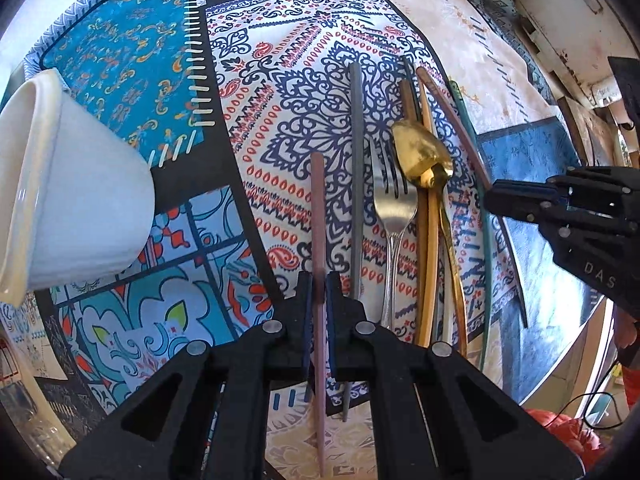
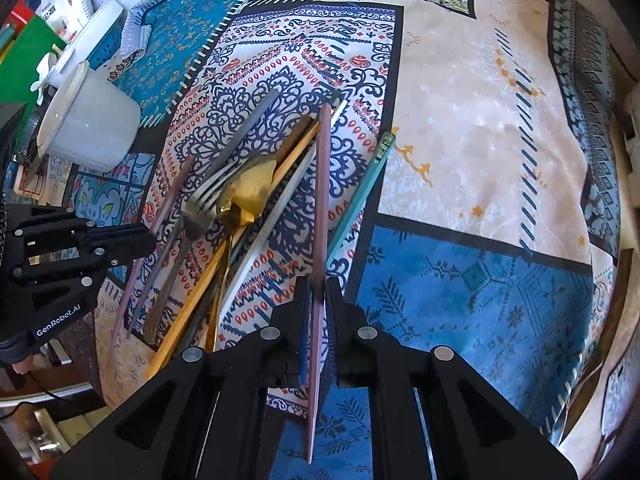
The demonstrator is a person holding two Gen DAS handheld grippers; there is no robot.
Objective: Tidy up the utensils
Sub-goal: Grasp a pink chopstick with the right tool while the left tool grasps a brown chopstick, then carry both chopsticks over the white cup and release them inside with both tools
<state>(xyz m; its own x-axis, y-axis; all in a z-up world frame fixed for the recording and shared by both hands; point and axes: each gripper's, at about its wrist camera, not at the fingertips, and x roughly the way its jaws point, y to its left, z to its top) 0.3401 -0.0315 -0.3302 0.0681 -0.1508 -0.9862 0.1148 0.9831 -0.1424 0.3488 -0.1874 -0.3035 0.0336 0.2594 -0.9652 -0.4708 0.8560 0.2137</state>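
Your left tool (image 1: 319,280) is pinched nearly shut on a pink chopstick (image 1: 318,208), and your right tool (image 2: 319,284) is pinched just as tight on a second pink stick (image 2: 323,184); each grip sits partway along the shaft, so a long end sticks out far past the tips and a shorter end runs back toward you. That looks like a matched pair being pulled from the pile, one stick per hand, which would explain both tools pointing down over the table (image 2: 480,100). The rest of the utensils lie in a loose bundle between your tools: a grey stick (image 1: 356,160), a fork (image 1: 390,204), a gold spoon (image 1: 420,156), tan sticks and a teal stick (image 2: 360,200) at the right edge of the heap. The white cup (image 1: 80,200) stands at far left, well apart from the pile, probably the place they go. You have open cloth to the right and far side; the left is tighter, with the cup close by, so mind the long ends swinging into the cup's rim or the bundle.
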